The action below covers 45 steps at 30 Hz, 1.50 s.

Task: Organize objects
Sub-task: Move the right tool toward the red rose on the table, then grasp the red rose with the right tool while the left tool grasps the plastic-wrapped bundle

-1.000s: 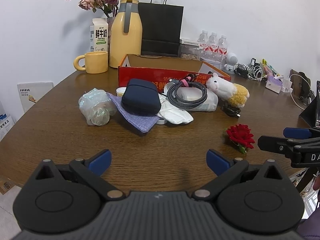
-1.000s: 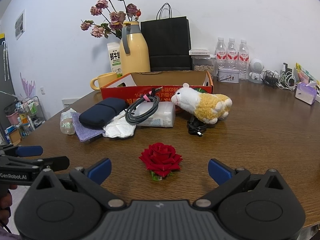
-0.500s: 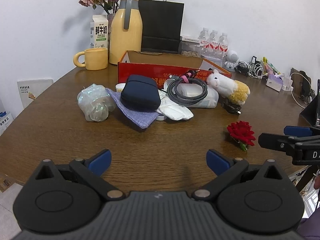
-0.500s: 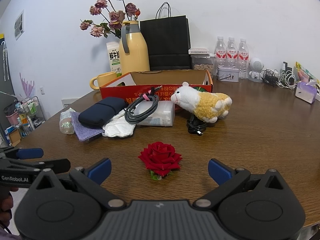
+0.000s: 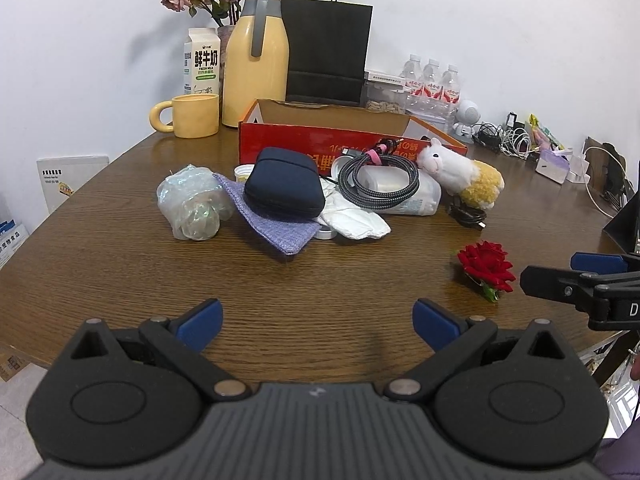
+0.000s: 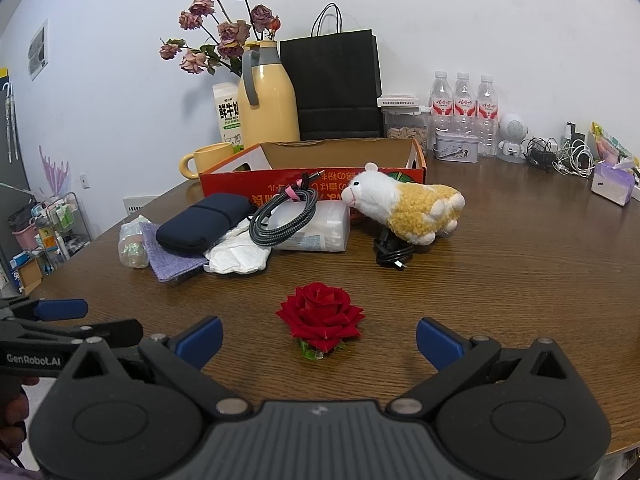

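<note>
Both claws are hovering low over the near edge of the brown wooden surface (image 5: pixel 120 272), each spread wide and gripping nothing. The left claw (image 5: pixel 316 316) is sitting at the bottom centre of the left wrist view, facing a cluttered heap in mid-frame: a navy zip case (image 5: pixel 284 188) is lying on a purple cloth (image 5: pixel 276 232), with a coiled braided cable (image 5: pixel 380 180) resting on a clear plastic box just to the right. A plush alpaca (image 5: pixel 460 172) is lying beside that, in front of the red cardboard box (image 5: pixel 320 140). The right claw (image 6: pixel 318 338) is framing a red rose (image 6: pixel 320 314), which is lying alone on the surface between the blue fingertips (image 6: pixel 200 338), apart from both.
</note>
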Motion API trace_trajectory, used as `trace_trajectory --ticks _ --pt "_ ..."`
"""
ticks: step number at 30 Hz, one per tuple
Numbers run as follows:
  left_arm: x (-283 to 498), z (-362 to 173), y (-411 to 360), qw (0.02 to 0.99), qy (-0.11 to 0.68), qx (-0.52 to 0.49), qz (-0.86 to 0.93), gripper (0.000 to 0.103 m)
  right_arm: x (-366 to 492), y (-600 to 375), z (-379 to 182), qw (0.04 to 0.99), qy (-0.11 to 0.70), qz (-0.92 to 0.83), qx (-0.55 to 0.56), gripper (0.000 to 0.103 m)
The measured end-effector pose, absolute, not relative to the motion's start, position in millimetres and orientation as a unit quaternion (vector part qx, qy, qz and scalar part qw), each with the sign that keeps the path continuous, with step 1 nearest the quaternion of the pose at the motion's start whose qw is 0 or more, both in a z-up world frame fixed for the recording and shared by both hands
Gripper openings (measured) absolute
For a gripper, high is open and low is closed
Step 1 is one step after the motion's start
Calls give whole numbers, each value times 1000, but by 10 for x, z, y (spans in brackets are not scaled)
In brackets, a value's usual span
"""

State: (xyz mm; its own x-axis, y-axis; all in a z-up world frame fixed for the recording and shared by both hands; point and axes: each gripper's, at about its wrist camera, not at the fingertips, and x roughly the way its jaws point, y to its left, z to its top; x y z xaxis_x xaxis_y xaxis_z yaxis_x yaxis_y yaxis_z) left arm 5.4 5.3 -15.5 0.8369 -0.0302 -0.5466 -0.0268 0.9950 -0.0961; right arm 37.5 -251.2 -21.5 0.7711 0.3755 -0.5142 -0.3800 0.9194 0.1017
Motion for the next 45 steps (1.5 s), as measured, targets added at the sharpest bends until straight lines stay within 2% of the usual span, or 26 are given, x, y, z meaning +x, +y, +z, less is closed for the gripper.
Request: trace_trajectory --ticks 26,29,31,32,33,36,40,45 --pt "301 -268 266 953 296 -65 22 103 695 -2389 -436 933 295 204 -21 101" --pt "359 -268 329 953 294 -70 28 103 796 -2343 -480 931 296 210 -27 94" --pt "391 -263 362 953 293 -72 33 103 872 -2308 -510 930 299 212 -30 92" --pt "406 -257 388 953 291 -73 36 103 904 -2292 -520 929 300 215 -30 86" --pt "426 -247 422 954 288 -75 41 103 935 -2279 -528 928 300 217 -30 74" --pt "486 -208 530 955 280 -81 56 103 1004 -2257 -550 928 300 220 -28 49" --pt "602 -157 651 956 272 -81 75 103 1065 -2265 -527 930 290 224 -20 41" --pt "790 -54 825 960 248 -88 99 103 1176 -2266 -503 934 286 214 -14 40"
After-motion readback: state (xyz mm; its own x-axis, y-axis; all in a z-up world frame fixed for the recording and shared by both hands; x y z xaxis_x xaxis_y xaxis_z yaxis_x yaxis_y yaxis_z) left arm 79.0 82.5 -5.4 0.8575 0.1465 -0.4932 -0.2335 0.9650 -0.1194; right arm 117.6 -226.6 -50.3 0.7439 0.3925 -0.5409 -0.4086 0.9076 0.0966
